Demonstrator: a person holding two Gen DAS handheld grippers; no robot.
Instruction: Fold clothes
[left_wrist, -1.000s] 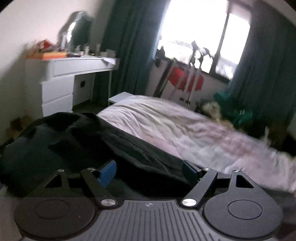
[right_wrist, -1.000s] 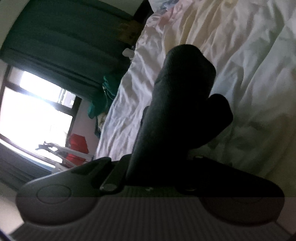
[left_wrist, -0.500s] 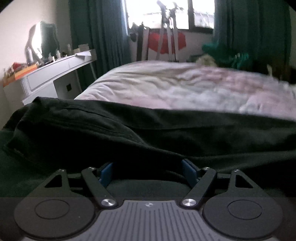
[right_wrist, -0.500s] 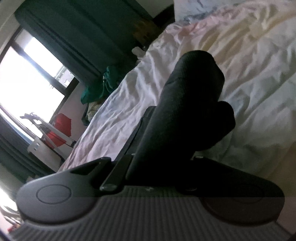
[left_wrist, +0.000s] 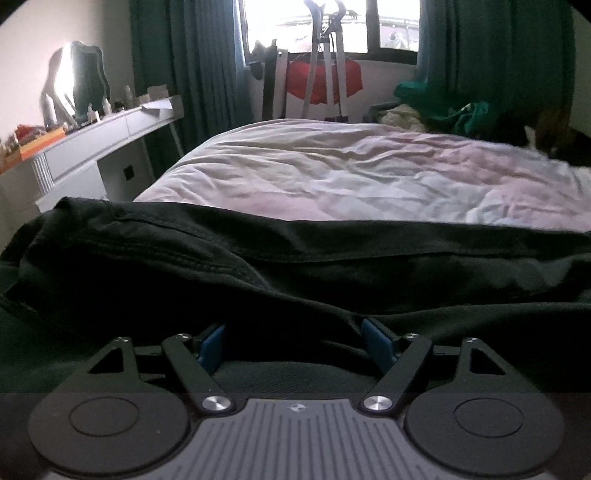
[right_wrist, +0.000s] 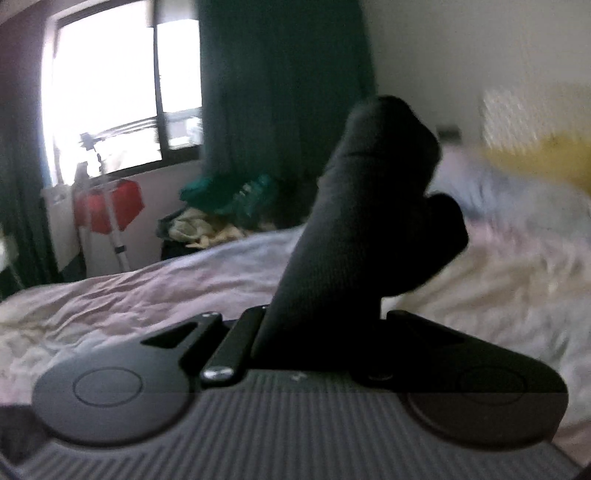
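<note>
A black garment (left_wrist: 258, 266) lies crumpled across the near part of the bed (left_wrist: 351, 177), filling the lower half of the left wrist view. My left gripper (left_wrist: 294, 341) is low against it, jaws wide. The blue pads (left_wrist: 212, 347) stand far apart, and a fold of the cloth drapes over the tips. In the right wrist view my right gripper (right_wrist: 321, 332) is shut on a bunch of the black garment (right_wrist: 373, 206), which sticks up from between the fingers and hides them. It hangs above the pale rumpled sheet (right_wrist: 147, 295).
A white dresser (left_wrist: 110, 144) with a mirror stands left of the bed. Dark green curtains (left_wrist: 184, 62) flank a bright window. A red rack on metal legs (left_wrist: 325, 77) and a heap of clothes (left_wrist: 443, 107) sit beyond the bed's far edge.
My left gripper dropped onto the black garment and rolled level, its tips now under a fold. My right gripper rolled upright and rose, still gripping the cloth.
</note>
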